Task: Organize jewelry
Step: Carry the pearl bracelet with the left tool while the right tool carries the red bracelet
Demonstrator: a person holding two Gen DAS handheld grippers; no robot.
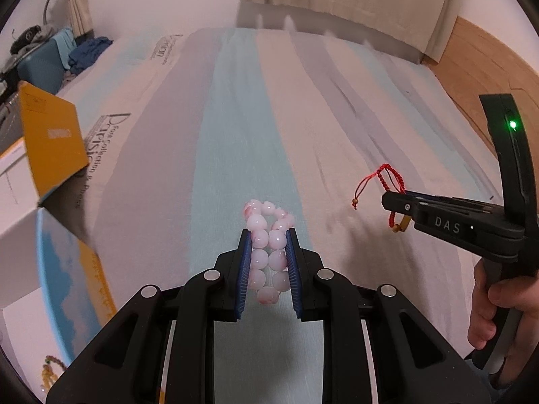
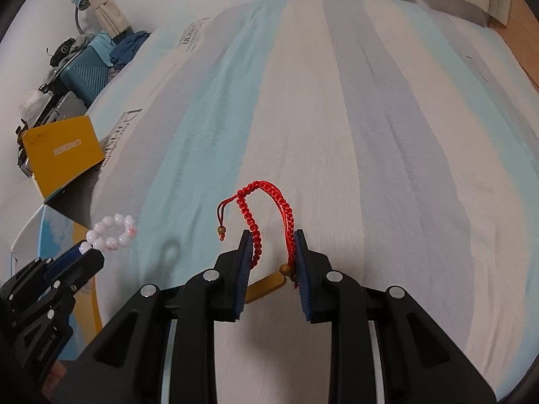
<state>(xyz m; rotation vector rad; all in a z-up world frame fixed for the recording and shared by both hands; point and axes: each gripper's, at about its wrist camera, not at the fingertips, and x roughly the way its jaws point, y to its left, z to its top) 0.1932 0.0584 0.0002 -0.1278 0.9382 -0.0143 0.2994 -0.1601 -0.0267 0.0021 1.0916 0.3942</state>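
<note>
Left tongs (image 1: pixel 268 235) clamped on pink-white round-bead bracelet (image 1: pixel 267 252), beads squeezed between blue pads. Right tongs (image 2: pixel 273 235) clamped on red braided cord bracelet (image 2: pixel 266 202), loop sticking out front. Both above striped bed (image 2: pixel 370 134).

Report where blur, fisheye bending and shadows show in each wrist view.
Left wrist view: open box smeared with blur, bed stripes bowed, pink bead bracelet sharp. Right wrist view: dark corners, red cord bracelet crisp, soft shadow on the sheet.
</note>
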